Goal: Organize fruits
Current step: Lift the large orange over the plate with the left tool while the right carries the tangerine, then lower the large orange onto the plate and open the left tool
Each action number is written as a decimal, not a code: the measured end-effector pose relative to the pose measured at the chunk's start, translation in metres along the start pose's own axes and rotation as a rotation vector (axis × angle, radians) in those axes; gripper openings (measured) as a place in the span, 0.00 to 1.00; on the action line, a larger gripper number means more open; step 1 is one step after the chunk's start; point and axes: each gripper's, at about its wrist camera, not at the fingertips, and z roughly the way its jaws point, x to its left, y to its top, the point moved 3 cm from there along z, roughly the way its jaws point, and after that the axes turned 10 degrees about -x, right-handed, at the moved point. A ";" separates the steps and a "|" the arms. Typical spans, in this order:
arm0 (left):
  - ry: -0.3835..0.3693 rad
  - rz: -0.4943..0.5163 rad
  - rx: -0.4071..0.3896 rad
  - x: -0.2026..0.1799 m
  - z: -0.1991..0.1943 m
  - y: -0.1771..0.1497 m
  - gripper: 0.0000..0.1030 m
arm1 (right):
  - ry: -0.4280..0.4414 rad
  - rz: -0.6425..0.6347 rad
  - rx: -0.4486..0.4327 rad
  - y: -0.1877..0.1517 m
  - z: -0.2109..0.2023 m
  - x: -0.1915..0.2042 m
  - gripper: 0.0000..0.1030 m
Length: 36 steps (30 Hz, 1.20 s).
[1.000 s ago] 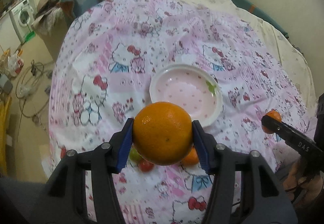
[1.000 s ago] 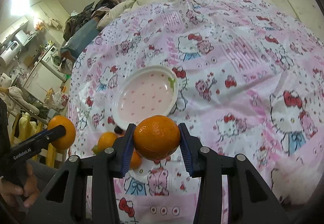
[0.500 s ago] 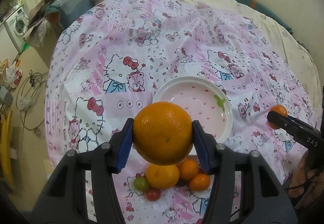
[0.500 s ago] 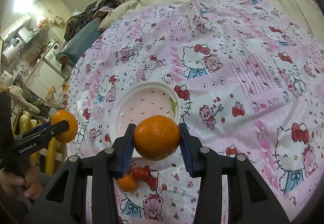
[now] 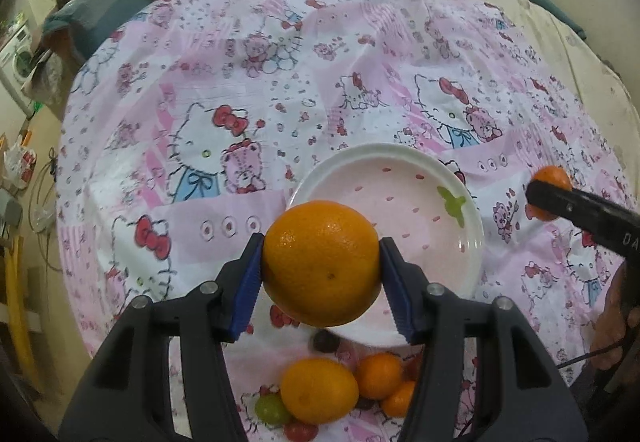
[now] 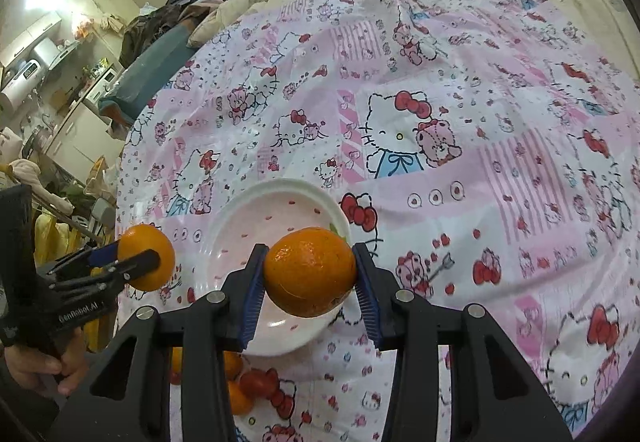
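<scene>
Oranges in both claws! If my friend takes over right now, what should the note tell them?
Left claw: shut on a big orange, held above the near rim of the pink plate.
Right claw: shut on a smaller orange, also over the plate's near part.
Plate: nothing in it yet, on the cartoon-cat cloth.
Loose pile on the cloth just short of the plate: oranges, a green fruit, small red and dark ones.
Done: two oranges picked up.
Left: probably set both on the plate, then fetch the pile.
</scene>
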 end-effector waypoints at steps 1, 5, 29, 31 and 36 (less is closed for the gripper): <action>0.006 0.008 0.005 -0.001 0.006 0.001 0.50 | 0.004 0.006 0.007 0.002 0.005 -0.002 0.42; 0.002 -0.005 0.024 -0.001 0.026 0.006 0.50 | 0.010 0.025 0.021 0.008 0.021 -0.011 0.42; -0.151 -0.014 0.065 -0.028 0.113 0.019 0.55 | 0.020 0.102 0.060 0.020 0.056 -0.032 0.42; -0.146 -0.021 0.075 -0.027 0.113 0.019 0.58 | 0.024 0.104 0.057 0.021 0.054 -0.032 0.42; -0.110 -0.051 0.073 -0.020 0.112 0.019 0.81 | 0.026 0.094 0.050 0.022 0.052 -0.029 0.43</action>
